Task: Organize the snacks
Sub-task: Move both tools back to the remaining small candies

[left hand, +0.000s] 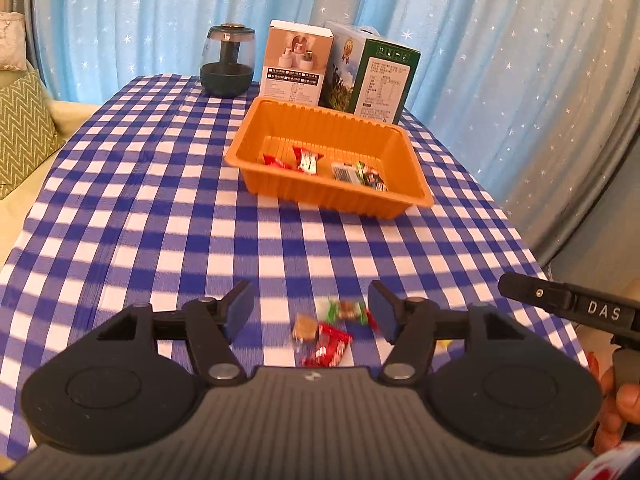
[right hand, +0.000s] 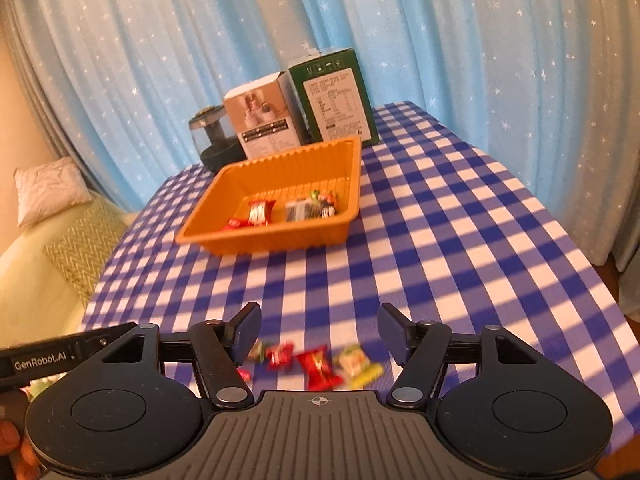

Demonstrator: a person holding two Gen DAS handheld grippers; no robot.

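On the near edge of the table lay a little bunch of loose snacks. From the right wrist view there was a red candy (right hand: 319,367) in the middle, a smaller red packet (right hand: 279,355) to its left, and a yellow and green candy (right hand: 357,363) to its right. From the left wrist view there was a brown cookie (left hand: 304,327) in a clear wrapper, a red packet (left hand: 327,346) touching it, and a green candy (left hand: 347,310) just behind them.

The left claw (left hand: 311,307) was spread wide with nothing in it, and hung over these snacks. The right claw (right hand: 319,331) was spread wide too, and was also empty.

Farther back sat an orange tray (left hand: 332,196). Some wrapped snacks (left hand: 308,160) were already inside it, near its front wall.

Behind the tray stood a white box (left hand: 298,60) and a green box (left hand: 376,76), side by side. A dark round jar (left hand: 228,62) stood to the left of the white box.

The table had a blue and white checked cloth (left hand: 160,208) on it. Behind the table hung a blue curtain (left hand: 160,8) with small white stars. Off to the left were a green zigzag pillow (left hand: 22,128) and a white pillow (right hand: 50,190) on a pale sofa.
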